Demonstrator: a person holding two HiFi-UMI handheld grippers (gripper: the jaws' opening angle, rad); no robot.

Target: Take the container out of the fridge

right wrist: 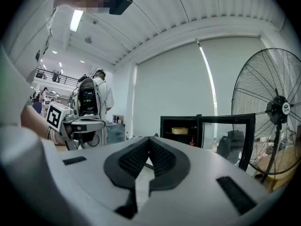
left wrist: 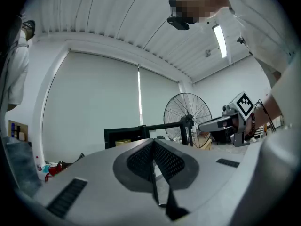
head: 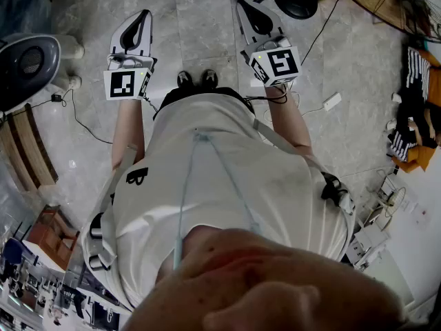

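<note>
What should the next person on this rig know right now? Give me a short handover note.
Left gripper: shut, empty, held level in front of the body.
Right gripper: shut, empty, held level.
Fridge: across the room ahead, its door open. The yellow container sits on a shelf inside.
Done: nothing is grasped yet, though the door is already open.
Left: walk up, open a gripper, grip the container and bring it out.

Ahead of the right gripper (right wrist: 149, 142), to its right, stands a pedestal fan (right wrist: 277, 112); ahead to its left, a person (right wrist: 104, 94) wearing a backpack (right wrist: 87, 100). A white power strip (head: 332, 101) lies below, right of it.
</note>
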